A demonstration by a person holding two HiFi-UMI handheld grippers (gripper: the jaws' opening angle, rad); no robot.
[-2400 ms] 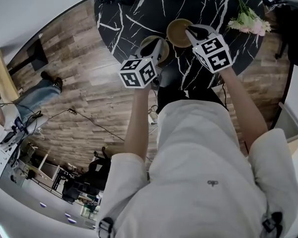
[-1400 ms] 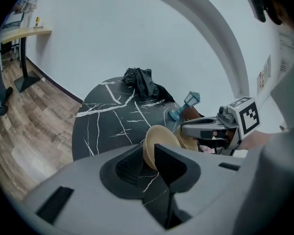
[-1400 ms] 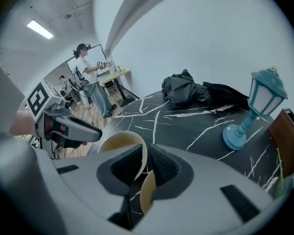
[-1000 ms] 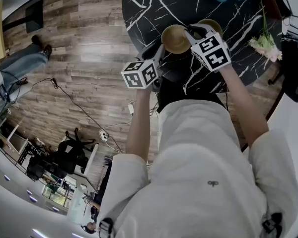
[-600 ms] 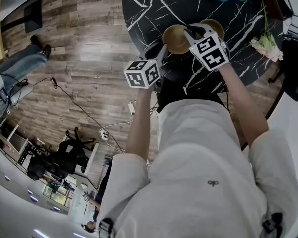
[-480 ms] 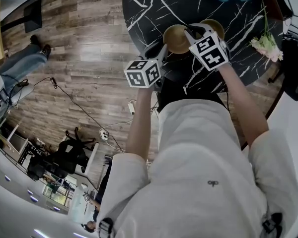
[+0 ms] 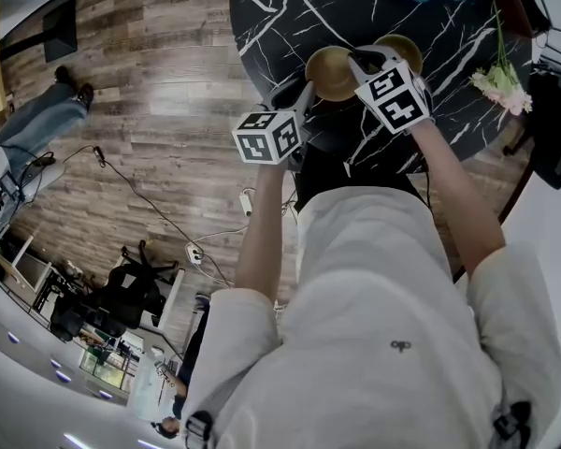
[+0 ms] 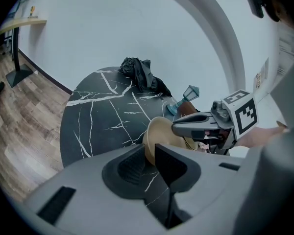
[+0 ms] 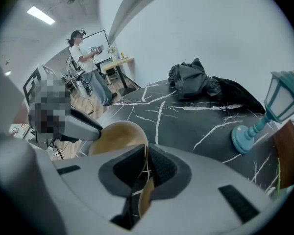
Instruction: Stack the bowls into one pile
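A tan bowl [image 7: 330,71] sits on the black marble table [image 7: 290,7] between my two grippers. My left gripper [image 7: 302,94] is shut on its left rim, and the rim stands between the pads in the left gripper view [image 8: 149,155]. My right gripper [image 7: 357,59] is at the bowl's right rim with its jaws closing. In the right gripper view the thin rim [image 9: 145,160] is pinched between its pads. A second tan bowl [image 7: 400,49] lies just beyond, half hidden by the right gripper's marker cube.
A blue lantern ornament [image 9: 272,116] and a black bag [image 9: 196,84] stand further back on the table, and pink flowers [image 7: 500,80] lie at its right. The table's near edge runs under my hands above the wooden floor [image 7: 168,110]. A person [image 9: 85,58] stands far off.
Since the earliest frame the head view has swung and the second bowl has come into sight. Over the last second both grippers stay at the near bowl with barely any shift.
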